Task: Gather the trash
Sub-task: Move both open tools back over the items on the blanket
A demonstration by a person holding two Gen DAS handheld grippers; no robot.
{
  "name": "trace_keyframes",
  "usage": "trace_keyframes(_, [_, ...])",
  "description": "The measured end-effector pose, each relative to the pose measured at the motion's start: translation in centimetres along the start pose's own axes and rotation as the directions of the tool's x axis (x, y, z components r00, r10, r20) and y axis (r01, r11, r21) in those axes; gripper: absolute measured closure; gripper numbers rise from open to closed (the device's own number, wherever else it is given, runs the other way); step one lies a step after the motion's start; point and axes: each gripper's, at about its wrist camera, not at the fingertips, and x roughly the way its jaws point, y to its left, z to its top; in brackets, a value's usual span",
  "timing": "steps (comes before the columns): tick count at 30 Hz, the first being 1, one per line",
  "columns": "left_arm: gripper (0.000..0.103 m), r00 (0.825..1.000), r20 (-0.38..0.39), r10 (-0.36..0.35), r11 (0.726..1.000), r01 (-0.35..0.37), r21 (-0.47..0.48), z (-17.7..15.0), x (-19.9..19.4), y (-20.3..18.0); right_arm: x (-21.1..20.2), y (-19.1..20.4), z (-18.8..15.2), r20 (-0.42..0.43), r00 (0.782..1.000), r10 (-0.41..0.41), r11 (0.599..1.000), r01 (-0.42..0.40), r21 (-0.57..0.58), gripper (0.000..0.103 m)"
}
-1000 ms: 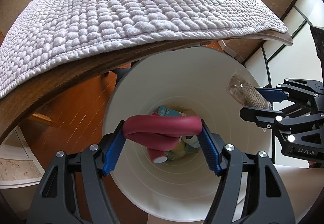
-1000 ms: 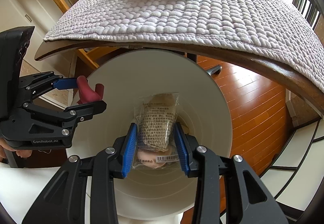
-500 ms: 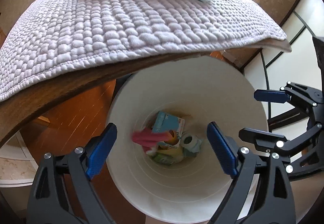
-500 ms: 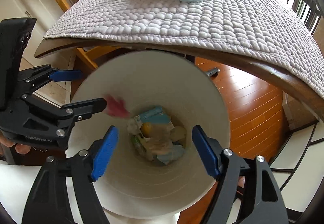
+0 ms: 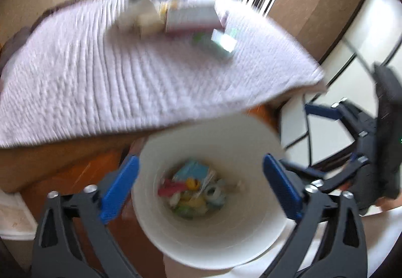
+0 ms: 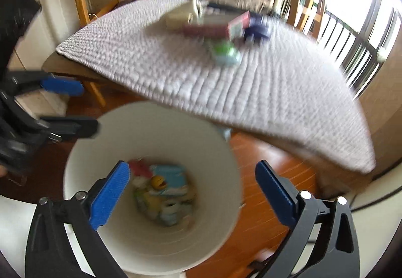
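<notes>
Both views are smeared with motion blur. The left hand-held gripper [image 5: 201,186] hangs above a round white plastic waste bin [image 5: 261,142] with its blue-padded jaws spread wide and nothing between them. The right hand-held gripper [image 6: 192,192] is likewise spread wide and empty over the same bin [image 6: 105,132]; from the left wrist view it shows at the right edge [image 5: 324,142], and the left one shows at the left edge of the right wrist view [image 6: 67,107].

At the bottom of the bin lies a heap of mixed trash [image 5: 194,188]: a light blue carton [image 6: 170,177], a pinkish-red piece [image 5: 170,187], a small yellow item [image 6: 158,181] and pale wrappers, too blurred to name further.

The bin stands on an orange-brown wooden floor [image 6: 271,170], partly under the edge of a wooden surface covered by a pale lilac quilted cloth [image 5: 113,82]. On the cloth, well away from the bin, lie a flat pink-edged box [image 6: 216,26], a green and pale blue packet [image 6: 226,53], a dark blue object [image 6: 258,29] and a beige pouch [image 5: 148,24].
</notes>
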Motion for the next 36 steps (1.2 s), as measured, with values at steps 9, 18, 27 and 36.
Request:
trace_keyframes(9, [0.001, 0.988, 0.147, -0.043, 0.997, 0.051, -0.051, 7.0, -2.4, 0.7, 0.1, -1.1, 4.6, 0.103, 0.994, 0.038, 0.999, -0.038, 0.002, 0.004])
trace_keyframes(18, [0.001, 0.99, 0.136, -0.037, 0.999, 0.041, -0.03, 12.6, 0.7, 0.5, 2.7, -1.9, 7.1, 0.107, 0.989, 0.103, 0.994, -0.107, 0.037, 0.004])
trace_keyframes(27, [0.001, 0.993, 0.062, -0.102, 0.994, 0.104, -0.028, 16.3, 5.0, 1.2, 5.2, -2.2, 9.0, 0.096, 0.986, 0.135, 0.989, -0.141, 0.051, 0.004])
trace_keyframes(36, [0.001, 0.991, -0.026, -0.135, 0.99, 0.134, -0.036, 18.6, 9.2, 1.6, 6.9, -2.6, 10.4, 0.09, 0.985, 0.15, 0.987, -0.154, 0.042, 0.012])
